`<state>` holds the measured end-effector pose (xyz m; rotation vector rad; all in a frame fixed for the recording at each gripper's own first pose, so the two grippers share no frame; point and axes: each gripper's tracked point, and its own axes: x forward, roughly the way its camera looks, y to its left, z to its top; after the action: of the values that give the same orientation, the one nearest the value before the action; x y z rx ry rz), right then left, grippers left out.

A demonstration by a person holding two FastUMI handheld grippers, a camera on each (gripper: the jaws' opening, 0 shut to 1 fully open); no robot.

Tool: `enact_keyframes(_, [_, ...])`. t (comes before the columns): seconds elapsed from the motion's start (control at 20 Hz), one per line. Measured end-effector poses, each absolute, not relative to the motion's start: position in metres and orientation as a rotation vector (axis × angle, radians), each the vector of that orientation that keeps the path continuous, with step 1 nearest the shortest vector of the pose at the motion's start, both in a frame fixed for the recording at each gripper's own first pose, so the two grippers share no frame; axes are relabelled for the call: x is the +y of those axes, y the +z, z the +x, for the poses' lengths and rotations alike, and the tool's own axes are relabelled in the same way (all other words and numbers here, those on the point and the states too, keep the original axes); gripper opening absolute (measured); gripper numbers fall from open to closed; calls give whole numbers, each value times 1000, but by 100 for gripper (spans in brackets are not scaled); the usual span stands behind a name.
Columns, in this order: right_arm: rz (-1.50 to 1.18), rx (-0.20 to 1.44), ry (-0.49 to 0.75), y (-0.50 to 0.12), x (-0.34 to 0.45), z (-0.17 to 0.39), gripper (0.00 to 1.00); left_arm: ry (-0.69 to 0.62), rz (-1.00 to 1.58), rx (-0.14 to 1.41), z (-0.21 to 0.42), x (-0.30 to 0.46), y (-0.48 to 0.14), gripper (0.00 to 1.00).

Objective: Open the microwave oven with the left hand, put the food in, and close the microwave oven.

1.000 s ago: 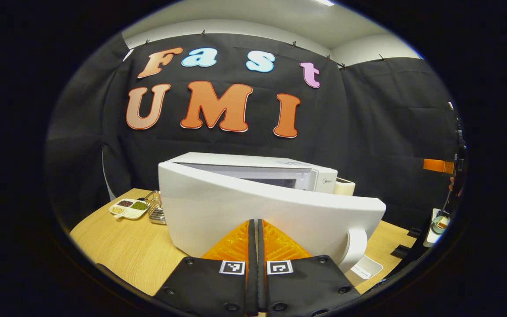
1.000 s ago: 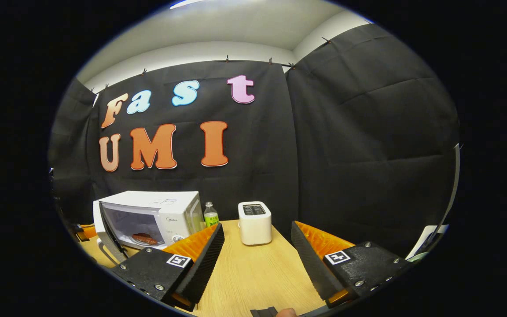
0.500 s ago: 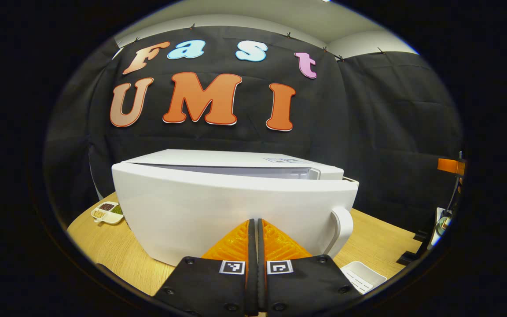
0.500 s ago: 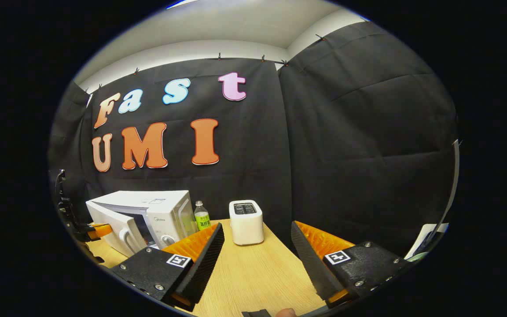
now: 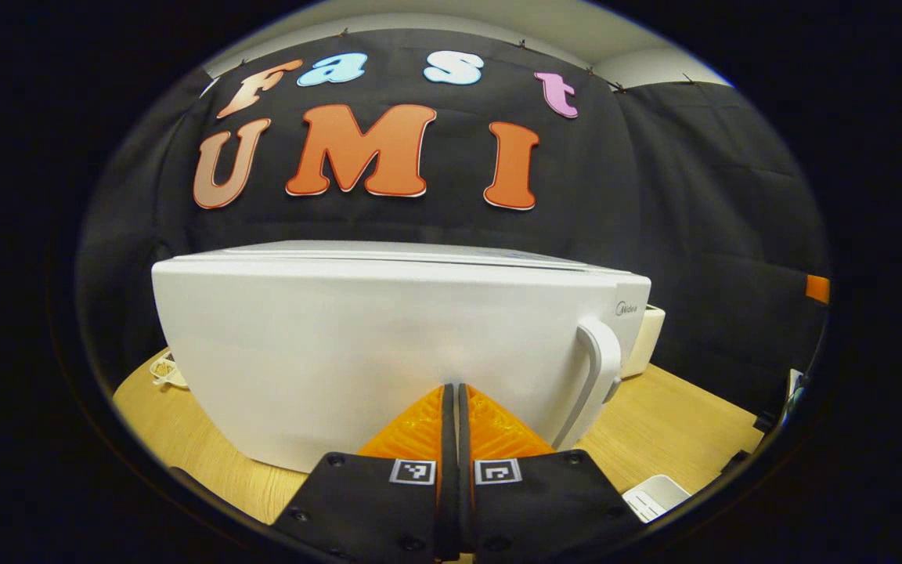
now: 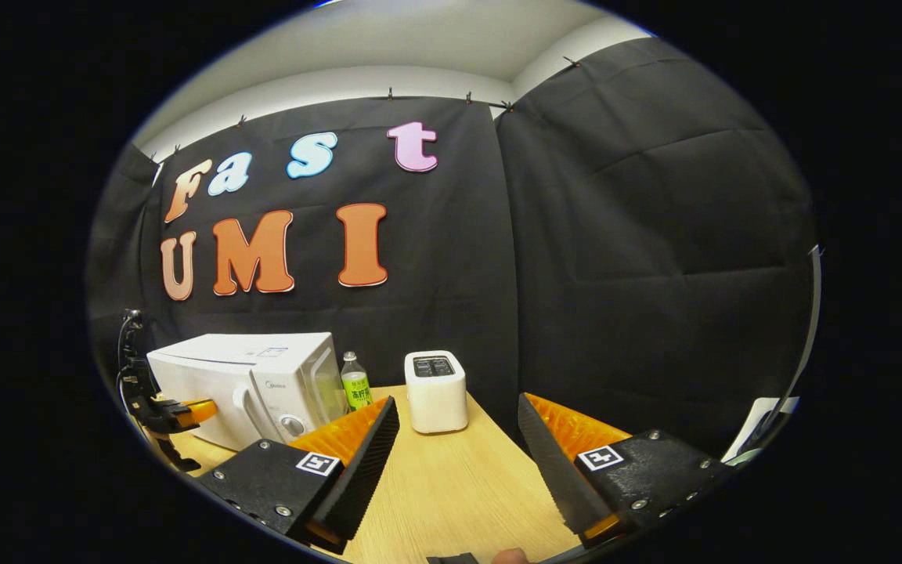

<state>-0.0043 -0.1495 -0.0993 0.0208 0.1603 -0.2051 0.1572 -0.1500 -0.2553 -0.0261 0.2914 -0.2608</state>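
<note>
Left gripper (image 5: pixel 451 389), fingers pressed together, I keep against the microwave door (image 5: pixel 388 345) to seat it; right gripper (image 6: pixel 457 423) waits spread above the table (image 6: pixel 451 486).

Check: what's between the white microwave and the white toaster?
A green-labelled plastic bottle stands between the white microwave and the white toaster, per the right gripper view.

The left gripper view sits low and very close, facing the microwave (image 5: pixel 388 352) door square-on at frame centre. The right gripper view looks from farther back across the bench (image 6: pixel 451 486), with the same microwave (image 6: pixel 247 388) small at lower left, apparently seen from its handle side. Both share the microwave, bench and wall.
</note>
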Motion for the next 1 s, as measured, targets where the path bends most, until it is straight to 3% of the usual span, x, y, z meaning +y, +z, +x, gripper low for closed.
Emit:
enact_keyframes(0.05, [20, 161, -212, -100, -152, -2, 100, -253, -14, 301, 156, -150, -260, 4])
enact_keyframes(0.1, [21, 163, -217, -102, -154, -1, 95, -242, 9, 291, 157, -149, -258, 4])
enact_keyframes(0.25, [24, 179, -218, -108, -154, 3, 95, -191, 52, 306, 163, -149, -264, 4])
enact_keyframes(0.5, [25, 185, -221, -105, -149, 1, 95, -238, 60, 337, 157, -158, -251, 4])
enact_keyframes(0.95, [29, 137, -145, -69, -101, -5, 95, -278, 68, 341, 113, -104, -157, 2])
enact_keyframes(1.0, [30, 132, -132, -66, -94, -7, 95, -268, 69, 332, 105, -91, -146, 5])
